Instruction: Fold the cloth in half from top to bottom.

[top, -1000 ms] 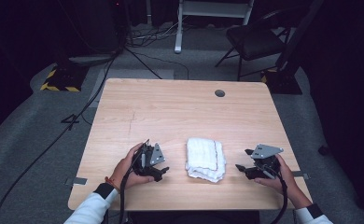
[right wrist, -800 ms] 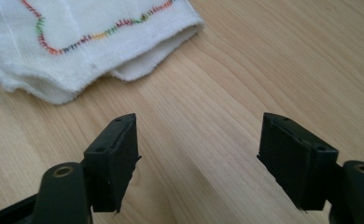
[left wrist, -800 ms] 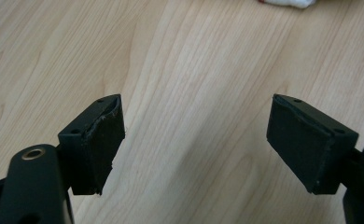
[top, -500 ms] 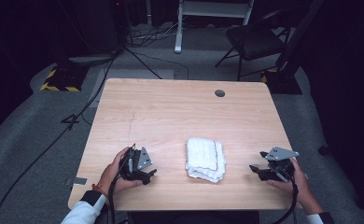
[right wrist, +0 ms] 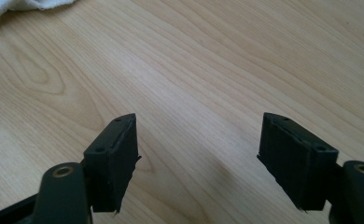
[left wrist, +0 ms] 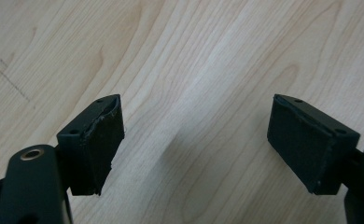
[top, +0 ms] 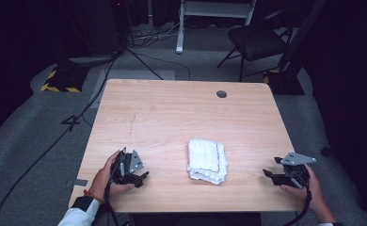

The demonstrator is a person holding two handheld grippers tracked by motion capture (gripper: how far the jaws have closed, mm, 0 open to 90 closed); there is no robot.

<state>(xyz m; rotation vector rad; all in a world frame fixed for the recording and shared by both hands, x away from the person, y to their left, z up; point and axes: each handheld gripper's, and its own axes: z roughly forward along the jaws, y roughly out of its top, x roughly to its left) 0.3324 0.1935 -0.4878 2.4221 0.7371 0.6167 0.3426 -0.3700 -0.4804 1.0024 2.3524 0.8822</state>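
Near the front edge of the table (top: 181, 108), the left gripper (top: 141, 176) and the right gripper (top: 269, 174) both rest with jaws wide apart, holding nothing. Between them, well apart from each, lies the folded white towel (top: 207, 160). It looks soft, light and floppy; a pinch on its near folded edge should hold best.

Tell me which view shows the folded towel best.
High view: the whole folded white towel lies on the table between both grippers. The right gripper view catches a white corner at its top left edge; the left gripper view looks at bare wood.
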